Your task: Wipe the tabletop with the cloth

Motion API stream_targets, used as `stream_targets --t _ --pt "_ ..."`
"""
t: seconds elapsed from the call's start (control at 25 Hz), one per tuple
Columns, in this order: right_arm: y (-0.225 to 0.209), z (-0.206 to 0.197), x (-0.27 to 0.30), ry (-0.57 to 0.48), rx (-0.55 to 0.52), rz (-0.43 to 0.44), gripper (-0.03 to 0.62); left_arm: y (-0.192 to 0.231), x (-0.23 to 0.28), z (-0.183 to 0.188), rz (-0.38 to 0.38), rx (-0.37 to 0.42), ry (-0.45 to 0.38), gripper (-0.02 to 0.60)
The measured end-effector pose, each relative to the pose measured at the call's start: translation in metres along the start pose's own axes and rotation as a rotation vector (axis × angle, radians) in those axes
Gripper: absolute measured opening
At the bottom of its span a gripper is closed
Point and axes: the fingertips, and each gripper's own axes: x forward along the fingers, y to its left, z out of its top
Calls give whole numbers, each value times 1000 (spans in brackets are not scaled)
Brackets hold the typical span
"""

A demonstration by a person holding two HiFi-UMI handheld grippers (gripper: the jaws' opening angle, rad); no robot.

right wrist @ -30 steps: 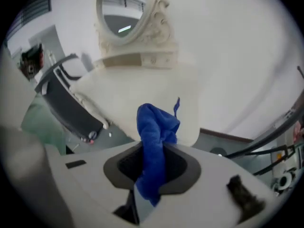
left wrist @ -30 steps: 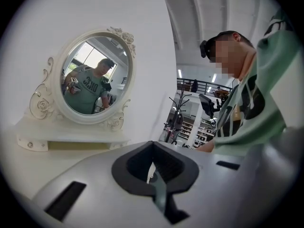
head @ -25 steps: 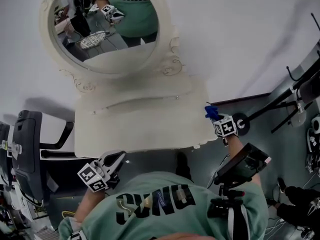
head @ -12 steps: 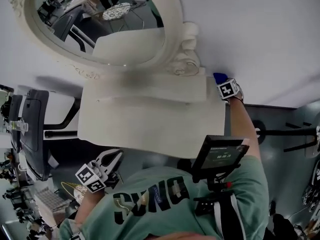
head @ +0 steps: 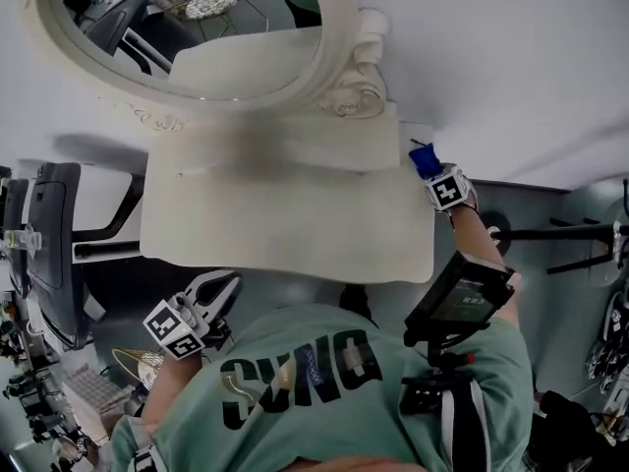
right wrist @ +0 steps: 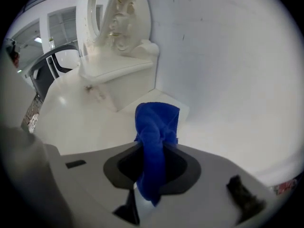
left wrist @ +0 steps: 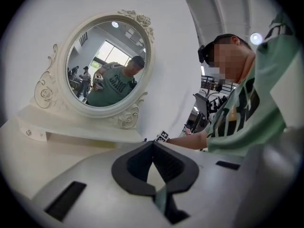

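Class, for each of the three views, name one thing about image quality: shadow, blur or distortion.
Head view: a soft grey shadow lies on the tabletop below the mirror. Left gripper view: fisheye bending, black corners, a mosaic patch over a face. Right gripper view: same black corners; the blue cloth looks slightly soft.

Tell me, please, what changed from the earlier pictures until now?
The right tongs, shut on the blue cloth, moved back along the right edge of the tabletop to its back corner. The left tongs stayed shut and empty beside the person.
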Motion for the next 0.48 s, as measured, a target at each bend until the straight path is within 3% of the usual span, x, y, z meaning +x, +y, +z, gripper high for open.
stream_targets --t 0.2,0.36,0.48 --pt "76 -91 -61 -15 84 -53 84 -8 -45 -9 -114 22 -42 9" --pt "136 -177 -104 -19 271 -120 84 -13 -113 -34 -189 67 -68 9" --pt "203 -252 -115 119 361 -115 84 -4 -188 -65 -199 68 -70 9"
